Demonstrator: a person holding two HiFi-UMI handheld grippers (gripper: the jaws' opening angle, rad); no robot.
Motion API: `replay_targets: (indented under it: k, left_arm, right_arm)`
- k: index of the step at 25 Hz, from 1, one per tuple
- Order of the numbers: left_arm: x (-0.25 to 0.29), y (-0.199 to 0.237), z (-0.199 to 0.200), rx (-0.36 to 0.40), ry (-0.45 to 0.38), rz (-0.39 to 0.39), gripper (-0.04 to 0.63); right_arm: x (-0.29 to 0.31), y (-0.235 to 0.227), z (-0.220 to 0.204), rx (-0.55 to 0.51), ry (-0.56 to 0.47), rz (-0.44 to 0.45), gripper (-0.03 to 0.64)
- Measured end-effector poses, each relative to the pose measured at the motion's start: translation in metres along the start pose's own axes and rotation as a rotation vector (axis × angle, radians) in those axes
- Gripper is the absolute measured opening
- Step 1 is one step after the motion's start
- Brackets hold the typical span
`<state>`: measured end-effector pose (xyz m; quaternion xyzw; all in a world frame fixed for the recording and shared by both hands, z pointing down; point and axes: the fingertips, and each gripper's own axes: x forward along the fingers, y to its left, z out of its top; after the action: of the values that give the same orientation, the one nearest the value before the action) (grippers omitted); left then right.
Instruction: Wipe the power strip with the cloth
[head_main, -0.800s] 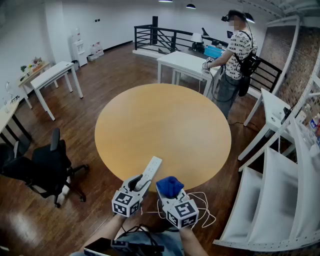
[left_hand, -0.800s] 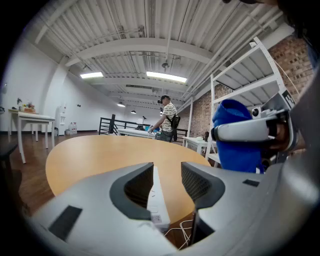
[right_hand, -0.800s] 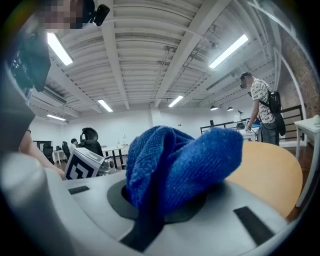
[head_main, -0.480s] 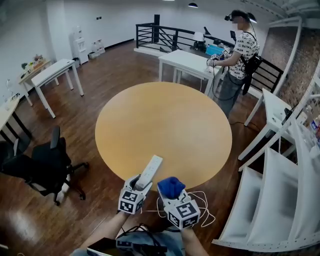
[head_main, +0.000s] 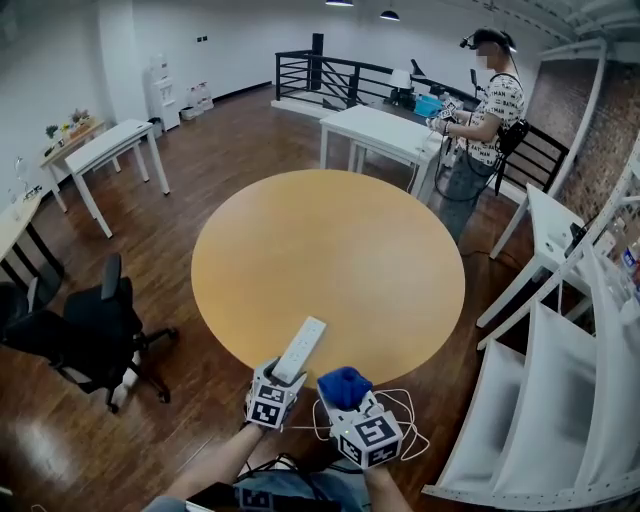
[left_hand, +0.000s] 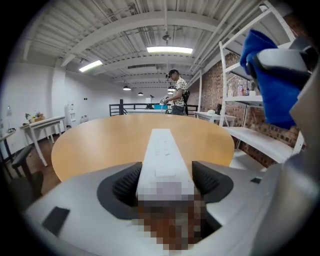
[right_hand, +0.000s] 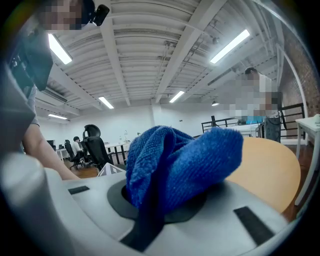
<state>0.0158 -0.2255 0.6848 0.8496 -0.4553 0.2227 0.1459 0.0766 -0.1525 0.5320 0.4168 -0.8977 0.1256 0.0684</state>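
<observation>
Round desk (head_main: 330, 250): the left hand-held gripper (head_main: 282, 376) is clenched on one end of the power strip (head_main: 299, 349), whose other end reaches over the desk's near edge. The right hand-held gripper (head_main: 346, 396) grasps the bunched blue cloth (head_main: 343, 384) just off that edge. Judged: wiping not yet begun. Next: lay the cloth on the strip and stroke along it, left holding steady.

No legible text, label, brand or number in view

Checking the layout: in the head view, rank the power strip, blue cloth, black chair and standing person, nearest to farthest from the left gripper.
1. Power strip, in the left gripper.
2. Cloth, just right.
3. Chair, left, on the floor.
4. Person, far right.
</observation>
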Motion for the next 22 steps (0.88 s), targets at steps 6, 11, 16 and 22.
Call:
replay_targets:
  k: [6,11,16,22]
  left_arm:
    - [0.004,0.007,-0.003,-0.001,-0.008,0.036,0.322]
    - [0.004,0.008,-0.002,0.002,-0.015,0.03,0.285]
    - [-0.001,0.007,-0.004,0.006,-0.012,0.009,0.282]
    - [-0.011,0.008,0.0,0.008,-0.022,-0.007,0.282]
  right_arm:
    - [-0.005,-0.004,0.001,0.016,-0.002,-0.008,0.052]
    - [-0.004,-0.006,0.0,0.024,0.004,-0.01,0.052]
    - [0.001,-0.002,0.003,0.025,-0.013,0.009,0.052]
    - [0.007,0.001,0.007,0.021,-0.007,0.019,0.052]
